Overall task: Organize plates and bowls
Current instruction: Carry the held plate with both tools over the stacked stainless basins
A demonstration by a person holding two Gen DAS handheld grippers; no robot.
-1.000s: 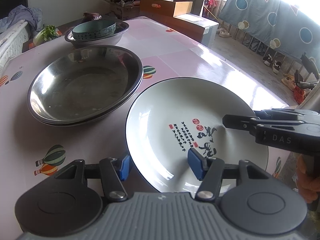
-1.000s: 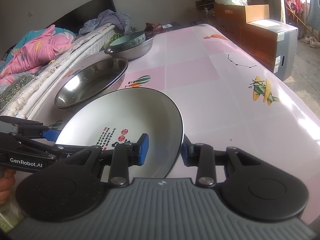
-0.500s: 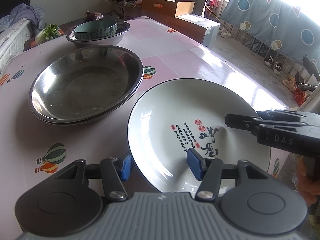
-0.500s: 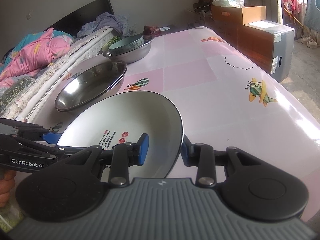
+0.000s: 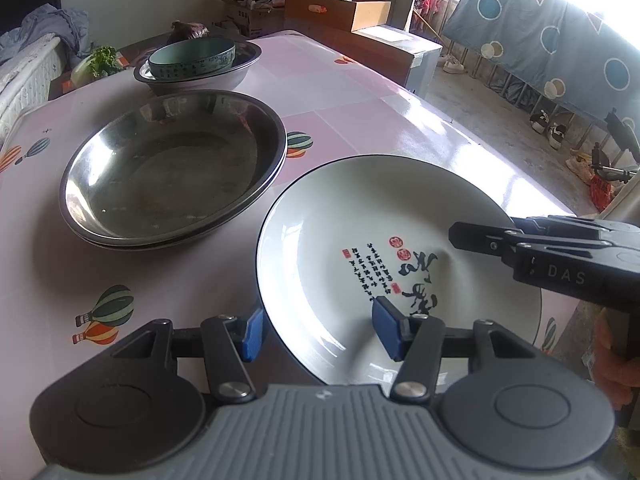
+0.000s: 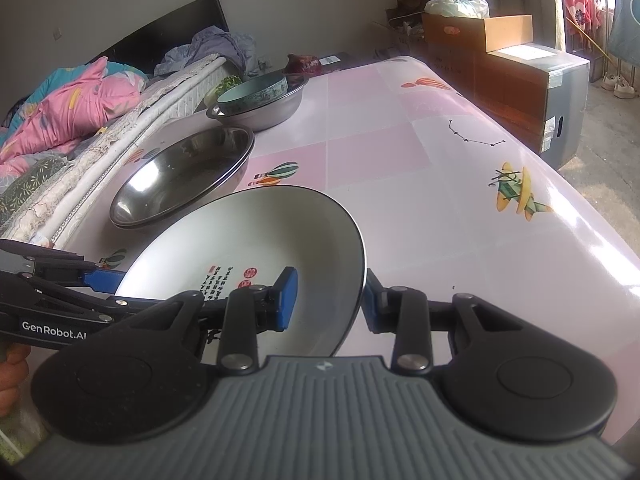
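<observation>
Both tools straddle the plate (image 5: 360, 240) rim, left tool (image 5: 318, 330) and right tool (image 6: 330, 300) unclosed; next, clamp, then lift toward the steel basins (image 5: 172, 168).

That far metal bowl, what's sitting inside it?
A teal bowl sits inside the far metal bowl. Whatever lies beneath it is covered.

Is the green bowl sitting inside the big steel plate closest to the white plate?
No, the green bowl sits inside a deeper steel basin farther back, and the steel plate beside the white plate holds nothing.
</observation>
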